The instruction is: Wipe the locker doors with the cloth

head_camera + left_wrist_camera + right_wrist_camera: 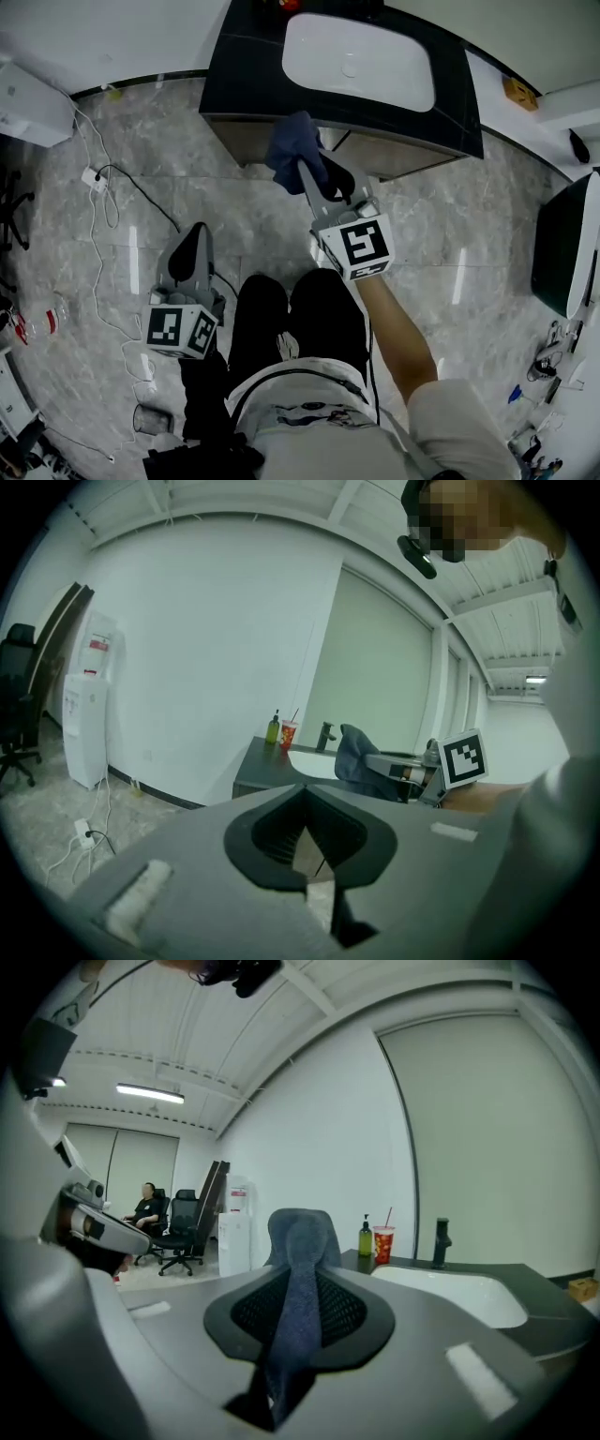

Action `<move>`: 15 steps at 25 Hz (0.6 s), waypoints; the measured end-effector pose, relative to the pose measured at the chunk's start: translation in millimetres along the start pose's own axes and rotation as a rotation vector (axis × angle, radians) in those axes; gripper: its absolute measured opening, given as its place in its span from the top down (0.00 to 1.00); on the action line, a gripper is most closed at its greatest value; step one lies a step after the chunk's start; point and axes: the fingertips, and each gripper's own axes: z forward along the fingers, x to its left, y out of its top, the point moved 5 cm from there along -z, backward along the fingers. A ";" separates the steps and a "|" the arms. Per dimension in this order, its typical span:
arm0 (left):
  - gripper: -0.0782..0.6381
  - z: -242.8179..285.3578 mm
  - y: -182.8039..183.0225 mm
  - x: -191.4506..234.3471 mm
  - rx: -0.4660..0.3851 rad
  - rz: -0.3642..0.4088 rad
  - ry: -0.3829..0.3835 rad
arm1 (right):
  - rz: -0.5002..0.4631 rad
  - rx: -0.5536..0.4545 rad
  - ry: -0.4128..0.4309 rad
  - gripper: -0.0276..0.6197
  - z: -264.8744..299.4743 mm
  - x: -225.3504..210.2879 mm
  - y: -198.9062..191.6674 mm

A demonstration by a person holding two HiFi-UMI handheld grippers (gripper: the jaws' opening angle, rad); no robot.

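Desk (pixel 246 58), dark-topped with a white basin (pixel 361 58) sunk in it, stands ahead of the person. A cabinet front (pixel 412 161) shows below its near edge, likely the doors due for wiping. Right gripper (pixel 307 171) is raised at that near edge, pinching the blue cloth (pixel 292 145), which bunches beyond the tips. It is judged ready for contact, not yet wiping. Left gripper (pixel 194 236) hangs low over the floor, tips together, empty, kept clear.

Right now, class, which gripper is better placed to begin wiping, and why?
The right gripper: its jaws are shut on the blue cloth, held out ahead. The left gripper sits farther back, jaws together with nothing between them.
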 end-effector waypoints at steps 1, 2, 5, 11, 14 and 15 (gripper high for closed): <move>0.89 7.0 -21.9 4.2 -0.010 0.001 0.001 | -0.021 -0.026 0.015 0.85 7.8 4.5 -15.6; 0.89 13.7 -44.3 8.2 -0.019 0.005 0.000 | -0.042 -0.050 0.027 0.85 15.2 8.8 -31.7; 0.89 36.4 -111.0 25.2 -0.052 0.033 -0.001 | -0.150 -0.112 0.055 0.85 43.0 17.3 -82.4; 0.89 70.6 -238.8 78.2 -0.103 0.076 0.037 | -0.360 -0.234 0.077 0.85 110.0 37.5 -169.4; 0.89 81.5 -288.6 102.2 -0.136 0.081 0.075 | -0.416 -0.300 0.073 0.85 142.0 42.0 -196.7; 0.89 85.1 -303.9 109.3 -0.145 0.082 0.087 | -0.437 -0.322 0.071 0.85 152.3 42.8 -203.3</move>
